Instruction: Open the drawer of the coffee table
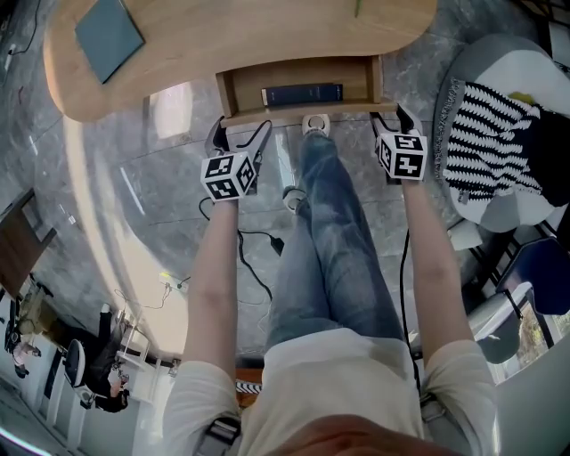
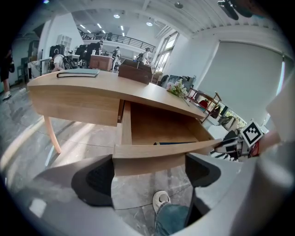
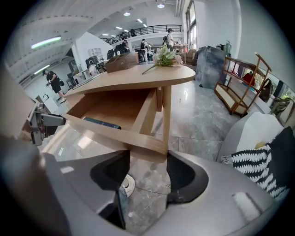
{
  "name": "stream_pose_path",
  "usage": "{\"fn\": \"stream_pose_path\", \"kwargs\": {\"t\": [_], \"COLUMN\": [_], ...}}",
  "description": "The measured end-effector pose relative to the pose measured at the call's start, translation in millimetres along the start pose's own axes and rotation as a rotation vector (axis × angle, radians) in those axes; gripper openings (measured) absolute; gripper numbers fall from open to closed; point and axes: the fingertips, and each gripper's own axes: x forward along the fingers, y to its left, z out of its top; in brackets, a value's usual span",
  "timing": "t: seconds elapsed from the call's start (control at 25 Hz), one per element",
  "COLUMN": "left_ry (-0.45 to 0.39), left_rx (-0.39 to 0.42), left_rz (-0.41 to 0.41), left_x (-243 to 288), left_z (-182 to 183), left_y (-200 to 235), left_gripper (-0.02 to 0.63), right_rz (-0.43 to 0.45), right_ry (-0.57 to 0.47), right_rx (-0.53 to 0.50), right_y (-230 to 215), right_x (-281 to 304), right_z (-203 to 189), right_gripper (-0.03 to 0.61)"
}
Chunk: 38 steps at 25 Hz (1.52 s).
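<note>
Head view: the coffee table point(image 1: 223, 36) drawer point(image 1: 227, 93) stands pulled out, dark book point(image 1: 301, 94) inside, my left claw point(image 1: 239, 134) and right claw point(image 1: 394, 116) at its front corners. Left gripper view: jaws wide, drawer front point(image 2: 152, 159) between them. Right gripper view: jaws wide, the front's end between.

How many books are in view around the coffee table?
2: a grey-blue book on the coffee table top, and a dark blue book inside the open drawer. More may be hidden further back.
</note>
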Motion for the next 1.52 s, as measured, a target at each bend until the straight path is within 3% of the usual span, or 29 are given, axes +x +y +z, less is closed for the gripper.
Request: {"fn": "stream_pose_path", "kwargs": {"t": [0.92, 1.52], "left_ry": [0.146, 0.176], "left_rx": [-0.007, -0.004], "left_rz": [0.002, 0.001], "left_x": [-16.2, -9.8], "left_z": [-73.8, -85.0], "left_y": [-4.3, -2.1], "left_gripper": [0.489, 0.489], "right_rz": [-0.028, -0.055], "right_ry": [0.117, 0.147], "right_rx": [0.053, 0.062], "right_y": [12.1, 10.6], "right_x": [-3.8, 4.9], "right_z": [-72.0, -80.7], "right_gripper": [0.25, 0.252]}}
